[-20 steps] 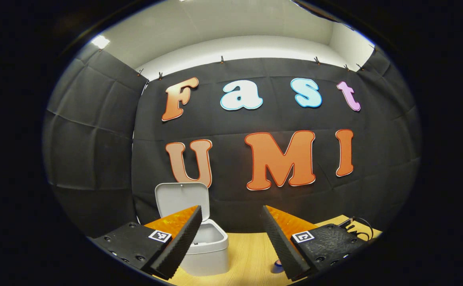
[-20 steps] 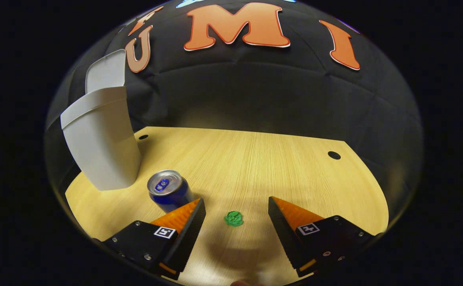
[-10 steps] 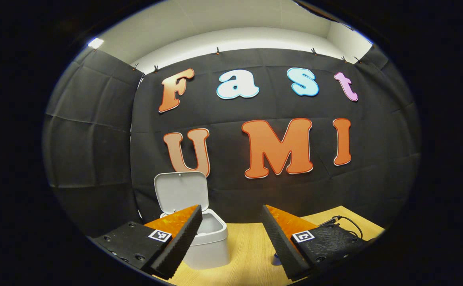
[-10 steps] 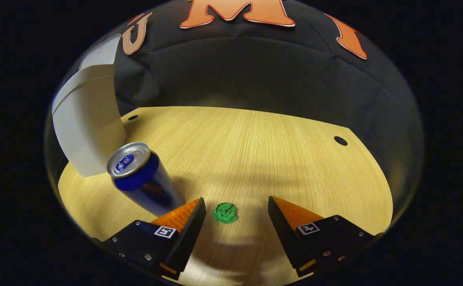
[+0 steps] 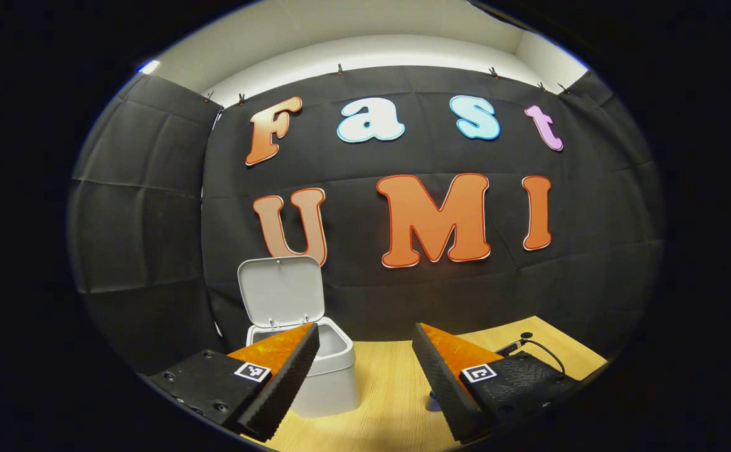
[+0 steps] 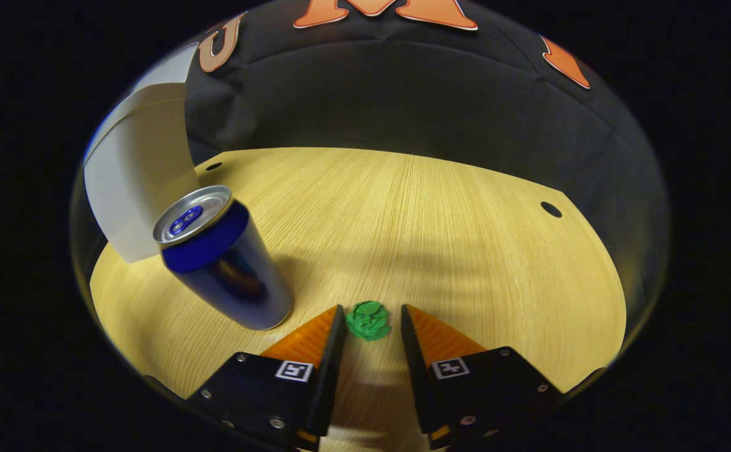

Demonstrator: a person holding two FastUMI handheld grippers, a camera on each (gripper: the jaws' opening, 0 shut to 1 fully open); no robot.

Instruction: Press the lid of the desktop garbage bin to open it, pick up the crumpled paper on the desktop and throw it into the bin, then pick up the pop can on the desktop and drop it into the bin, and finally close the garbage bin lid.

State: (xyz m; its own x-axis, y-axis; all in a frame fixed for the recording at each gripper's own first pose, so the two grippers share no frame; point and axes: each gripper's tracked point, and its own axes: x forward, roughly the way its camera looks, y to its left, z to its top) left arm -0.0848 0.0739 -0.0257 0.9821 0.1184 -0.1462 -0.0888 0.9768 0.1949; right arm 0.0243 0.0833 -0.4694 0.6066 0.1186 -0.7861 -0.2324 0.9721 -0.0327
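Now the paper [image 6: 369, 321] lies right between the tips of the right gripper [image 6: 370, 309], jaws narrowed around it, maybe not yet pinching; the left gripper [image 5: 365, 342] stays spread near the bin [image 5: 334, 376]

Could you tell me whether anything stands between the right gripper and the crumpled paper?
Nothing visible does: the crumpled paper lies on the desktop between the right gripper's fingertips. The pop can stands off to the side.
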